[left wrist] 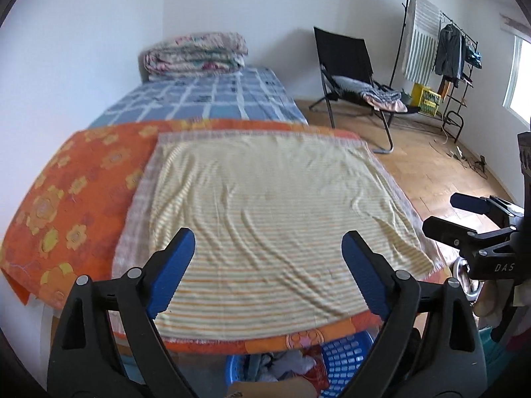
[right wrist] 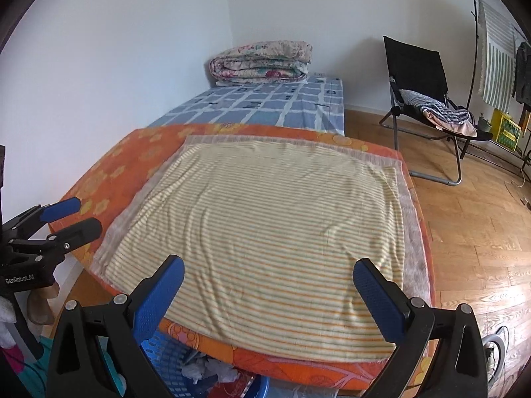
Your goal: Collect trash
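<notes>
A blue plastic basket (left wrist: 341, 361) sits under the near edge of the table and holds crumpled white paper (left wrist: 295, 364) and red wrappers. It also shows in the right wrist view (right wrist: 172, 361), with crumpled paper (right wrist: 205, 369) inside. My left gripper (left wrist: 268, 243) is open and empty above the striped yellow cloth (left wrist: 265, 219). My right gripper (right wrist: 268, 270) is open and empty above the same cloth (right wrist: 265, 232). Each gripper shows at the edge of the other's view: the right one (left wrist: 461, 215), the left one (right wrist: 71, 215).
The cloth lies on an orange flowered cover (left wrist: 66, 192) over the table. Behind it stands a bed (left wrist: 212, 99) with a folded quilt (left wrist: 195, 54). A black folding chair (left wrist: 351, 76) with clothes, a clothes rack (left wrist: 441, 49) and a yellow crate (left wrist: 426, 99) stand on the wooden floor at right.
</notes>
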